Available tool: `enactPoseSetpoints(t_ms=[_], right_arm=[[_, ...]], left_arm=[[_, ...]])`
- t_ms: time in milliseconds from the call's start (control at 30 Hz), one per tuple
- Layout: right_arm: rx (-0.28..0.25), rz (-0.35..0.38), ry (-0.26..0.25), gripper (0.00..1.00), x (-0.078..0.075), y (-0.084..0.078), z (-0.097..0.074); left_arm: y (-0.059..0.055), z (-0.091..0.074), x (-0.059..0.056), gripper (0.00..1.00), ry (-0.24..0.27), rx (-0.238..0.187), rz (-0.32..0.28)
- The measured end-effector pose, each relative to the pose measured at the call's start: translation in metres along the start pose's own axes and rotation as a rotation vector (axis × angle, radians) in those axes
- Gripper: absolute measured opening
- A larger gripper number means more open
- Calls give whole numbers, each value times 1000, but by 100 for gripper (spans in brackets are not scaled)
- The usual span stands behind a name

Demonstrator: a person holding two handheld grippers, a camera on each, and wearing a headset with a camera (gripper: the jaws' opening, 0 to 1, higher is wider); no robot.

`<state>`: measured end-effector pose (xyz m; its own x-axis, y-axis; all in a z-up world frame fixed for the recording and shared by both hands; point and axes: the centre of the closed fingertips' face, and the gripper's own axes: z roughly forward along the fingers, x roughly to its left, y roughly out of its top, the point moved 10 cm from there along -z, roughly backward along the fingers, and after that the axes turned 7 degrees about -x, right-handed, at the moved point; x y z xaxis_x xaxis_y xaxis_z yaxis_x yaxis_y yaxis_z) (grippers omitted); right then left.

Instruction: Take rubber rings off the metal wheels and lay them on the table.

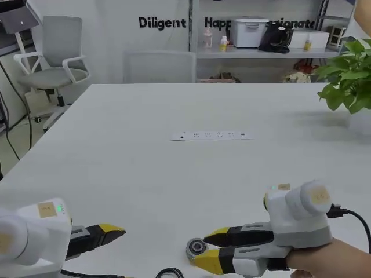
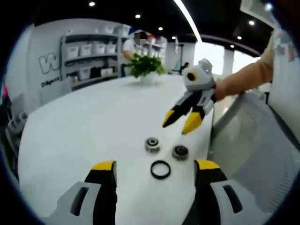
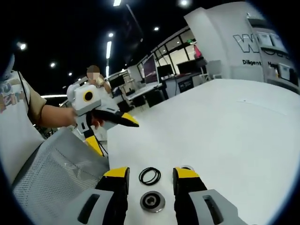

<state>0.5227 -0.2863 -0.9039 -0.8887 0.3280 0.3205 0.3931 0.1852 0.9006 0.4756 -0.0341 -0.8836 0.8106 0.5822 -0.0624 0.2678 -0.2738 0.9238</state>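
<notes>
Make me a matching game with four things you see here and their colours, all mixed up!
Things:
1. rubber ring
2. power strip
3. plant
4. office chair

Colours:
A. green
B. grey
C. black
D. white

Pairs: 1-C, 2-D, 3-A, 4-B

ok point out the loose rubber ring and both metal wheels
rubber ring (image 2: 152, 169), left gripper view, left side of band
lighter wheel (image 2: 152, 144), left gripper view, its hub
darker wheel (image 2: 180, 152), left gripper view, its hub
</notes>
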Motion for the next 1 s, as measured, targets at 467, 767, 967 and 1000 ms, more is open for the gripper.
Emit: enactPoseSetpoints(t_ms=[467,767,967,1000], right_arm=[[-1,-81,-69,51,6,-1,-43],[23,-122,-106,61,11,-7,-64],[25,-130,-121,65,13,-12,-72],[25,-130,-122,65,13,-12,-73]], left_arm=[[9,-2,-6,69,-13,-16,14],[9,-6,-8,70,-13,-15,20],[12,-6,-11,70,-13,-18,29],[12,-6,-11,70,-14,-16,31]])
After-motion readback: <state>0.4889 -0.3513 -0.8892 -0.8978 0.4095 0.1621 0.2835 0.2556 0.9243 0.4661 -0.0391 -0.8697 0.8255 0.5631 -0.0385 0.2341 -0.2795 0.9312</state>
